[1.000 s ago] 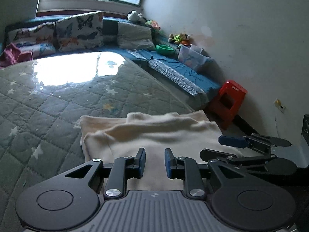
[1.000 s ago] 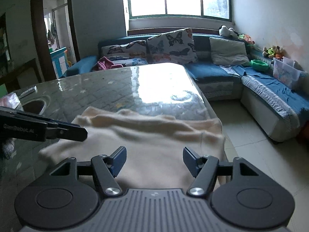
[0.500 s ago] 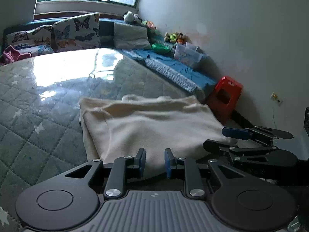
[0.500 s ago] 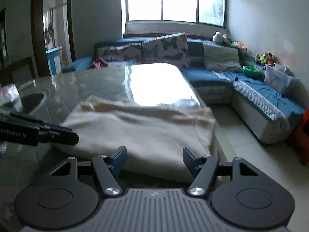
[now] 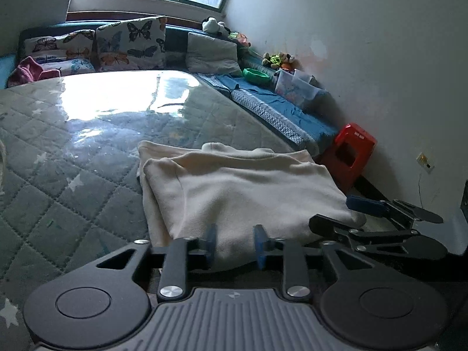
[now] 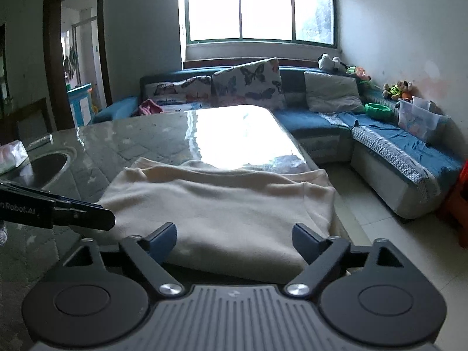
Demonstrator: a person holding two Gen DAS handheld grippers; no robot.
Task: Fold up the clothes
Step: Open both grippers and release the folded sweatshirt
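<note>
A cream garment [image 5: 242,187] lies folded on the quilted green table top [image 5: 73,175], near its right edge; it also shows in the right wrist view [image 6: 222,204]. My left gripper [image 5: 235,245] is open with a narrow gap, empty, at the garment's near edge. My right gripper [image 6: 234,242] is wide open and empty, just short of the garment's near edge. The right gripper also shows at the right of the left wrist view [image 5: 377,219]. The left gripper's tip shows at the left of the right wrist view [image 6: 73,213].
A blue corner sofa [image 6: 380,146] with butterfly cushions [image 6: 248,84] runs behind and right of the table. A red stool [image 5: 351,155] stands on the floor by the wall. A metal bowl [image 6: 44,169] and a tissue pack [image 6: 11,158] sit at the table's left.
Both grippers have drawn back from the garment toward its near edge. The left gripper's fingers have opened slightly. The garment lies still.
</note>
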